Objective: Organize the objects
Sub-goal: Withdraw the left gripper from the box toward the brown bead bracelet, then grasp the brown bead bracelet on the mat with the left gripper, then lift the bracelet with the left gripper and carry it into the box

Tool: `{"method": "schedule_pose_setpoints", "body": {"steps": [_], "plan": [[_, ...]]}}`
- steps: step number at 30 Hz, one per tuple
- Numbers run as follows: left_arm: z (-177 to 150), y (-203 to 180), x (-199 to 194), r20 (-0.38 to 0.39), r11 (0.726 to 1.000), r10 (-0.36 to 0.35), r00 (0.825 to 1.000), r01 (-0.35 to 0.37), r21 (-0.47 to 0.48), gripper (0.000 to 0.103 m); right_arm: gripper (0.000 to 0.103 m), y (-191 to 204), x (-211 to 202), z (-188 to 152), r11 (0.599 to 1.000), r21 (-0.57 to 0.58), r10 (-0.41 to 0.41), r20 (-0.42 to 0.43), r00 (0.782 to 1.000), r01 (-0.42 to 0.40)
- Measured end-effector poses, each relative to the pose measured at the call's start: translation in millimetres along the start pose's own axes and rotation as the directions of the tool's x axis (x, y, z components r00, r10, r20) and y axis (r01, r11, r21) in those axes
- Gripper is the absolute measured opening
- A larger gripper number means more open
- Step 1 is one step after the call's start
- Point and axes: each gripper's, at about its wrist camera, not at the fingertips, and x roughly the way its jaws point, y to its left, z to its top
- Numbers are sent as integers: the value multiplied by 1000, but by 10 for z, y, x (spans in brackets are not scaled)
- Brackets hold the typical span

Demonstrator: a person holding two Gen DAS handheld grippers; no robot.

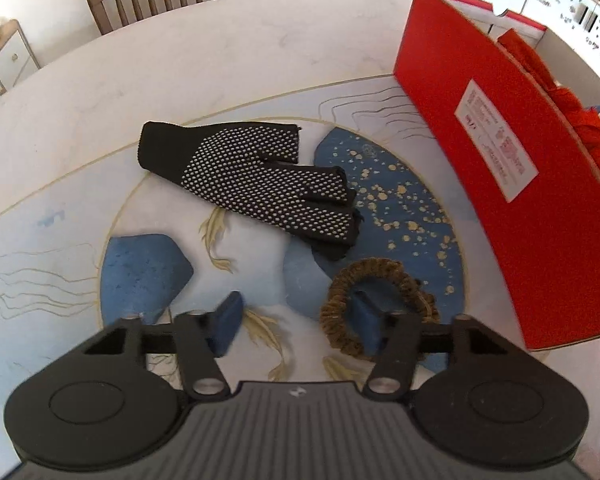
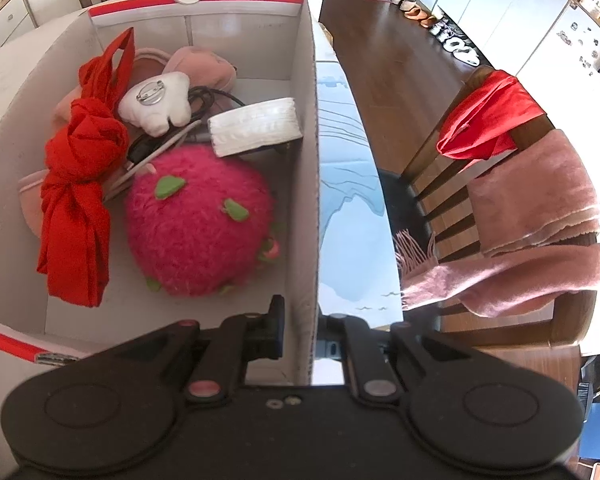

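Right gripper [image 2: 300, 336] pinches box [image 2: 310, 160] wall; strawberry plush [image 2: 200, 220], red cloth [image 2: 84, 160] inside.

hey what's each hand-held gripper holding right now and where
Right hand-held gripper: clamped on the red box, at its side wall's top edge. Left hand-held gripper: one finger inside the brown scrunchie, nothing gripped yet.

No words, brands or numbers can be read in either view. The red box [image 1: 500, 184] carries a white label [image 1: 496, 140] on its outer side wall, printed with red and dark lines of text, but the print is too small and blurred to make out. A tiny pale mark [image 1: 296, 392] sits on the ribbed grey body at the bottom of the left wrist view, and its form cannot be told.
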Motion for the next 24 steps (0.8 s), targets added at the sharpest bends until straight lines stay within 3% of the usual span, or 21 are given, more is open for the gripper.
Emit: {"method": "schedule_pose_setpoints", "body": {"steps": [5,6,7,24], "plan": [[-31,-76,-61,1,998,-30,1000,30,53,23,12,0,-6,-2,1000,0,-4,3,1000,4],[-39,-88,-74,0,997,-39,999,39,61,13,12,0,-7,-3,1000,0,-5,4,1000,5],[-45,-94,-90,-1,997,-47,999,47,65,11,12,1,-9,-5,1000,0,-6,5,1000,6],[145,-42,-773,61,984,-133,989,124,126,8,10,22,-16,-26,1000,-22,-9,15,1000,9]]}}
